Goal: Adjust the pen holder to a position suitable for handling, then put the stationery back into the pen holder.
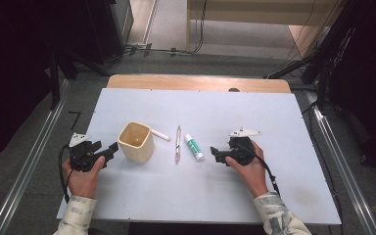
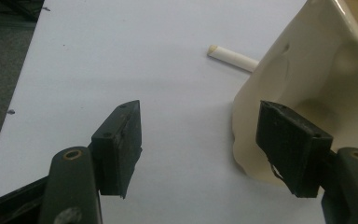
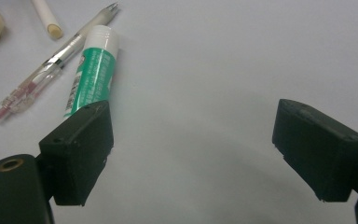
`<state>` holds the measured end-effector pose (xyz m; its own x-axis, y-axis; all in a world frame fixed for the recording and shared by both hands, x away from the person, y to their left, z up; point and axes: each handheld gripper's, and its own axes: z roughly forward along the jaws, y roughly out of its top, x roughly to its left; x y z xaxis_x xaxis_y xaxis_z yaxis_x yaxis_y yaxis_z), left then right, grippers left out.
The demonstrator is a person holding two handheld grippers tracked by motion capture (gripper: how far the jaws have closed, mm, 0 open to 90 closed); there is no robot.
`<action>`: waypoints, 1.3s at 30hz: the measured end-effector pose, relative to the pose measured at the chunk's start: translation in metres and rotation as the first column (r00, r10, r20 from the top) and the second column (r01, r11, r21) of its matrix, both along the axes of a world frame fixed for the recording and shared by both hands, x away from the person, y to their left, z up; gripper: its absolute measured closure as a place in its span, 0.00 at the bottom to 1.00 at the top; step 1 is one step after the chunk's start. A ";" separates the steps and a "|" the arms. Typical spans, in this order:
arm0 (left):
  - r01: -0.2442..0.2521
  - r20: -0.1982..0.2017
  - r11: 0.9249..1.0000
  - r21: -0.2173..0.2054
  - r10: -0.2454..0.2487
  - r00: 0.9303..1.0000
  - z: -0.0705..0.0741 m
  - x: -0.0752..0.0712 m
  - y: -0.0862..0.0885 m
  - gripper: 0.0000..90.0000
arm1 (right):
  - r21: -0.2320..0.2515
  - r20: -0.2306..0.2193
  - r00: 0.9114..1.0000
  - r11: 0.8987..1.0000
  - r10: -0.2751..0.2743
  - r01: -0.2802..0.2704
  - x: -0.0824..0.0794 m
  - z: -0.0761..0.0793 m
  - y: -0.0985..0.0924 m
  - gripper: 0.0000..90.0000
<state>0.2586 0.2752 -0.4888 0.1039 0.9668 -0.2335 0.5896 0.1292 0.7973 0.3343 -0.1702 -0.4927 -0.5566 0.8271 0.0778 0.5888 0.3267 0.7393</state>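
- Two grippers are resting low on the white table, one at each end of a short row of desk items, so each hand is sitting close to whatever it may reach for.
- At the far left, the left gripper is lying in the person's left hand, with the forearm coming in from the bottom edge and the jaws pointing right toward the cream cup.
- Its jaws are standing wide apart with nothing between them; in the left gripper view one pad is sitting just beside the cup's wall, though contact is not something I can tell.
- The cup is standing upright with its mouth open upward, which reads as a holder waiting to be filled.
- Behind it, a white stick is lying flat on the table, near the cup's far corner.
- Further right, a clear pen and a green-and-white glue stick are lying side by side, close but apart, both loose and easy to pinch.
- At the right, the right gripper is being held in the right hand, jaws aiming left at the glue stick.
- Those jaws are also spread wide and gripping nothing; the glue stick is lying just beyond one pad.
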 end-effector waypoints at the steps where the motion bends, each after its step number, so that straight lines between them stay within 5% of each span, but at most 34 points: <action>1: 0.001 -0.001 1.000 0.001 -0.001 1.000 0.000 0.000 0.000 0.36 | 0.002 0.002 1.000 1.000 0.000 0.000 0.000 0.001 0.002 0.12; 39: 0.001 0.001 1.000 0.012 -0.001 1.000 0.000 0.002 -0.002 0.35 | 0.010 0.010 0.999 0.999 0.043 -0.043 0.001 0.003 0.022 0.12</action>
<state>0.2611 0.2732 -0.4888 0.1046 0.9694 -0.2223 0.5890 0.1197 0.7992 0.3357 -0.1477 -0.4900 -0.5927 0.8013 0.0807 0.5667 0.3438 0.7487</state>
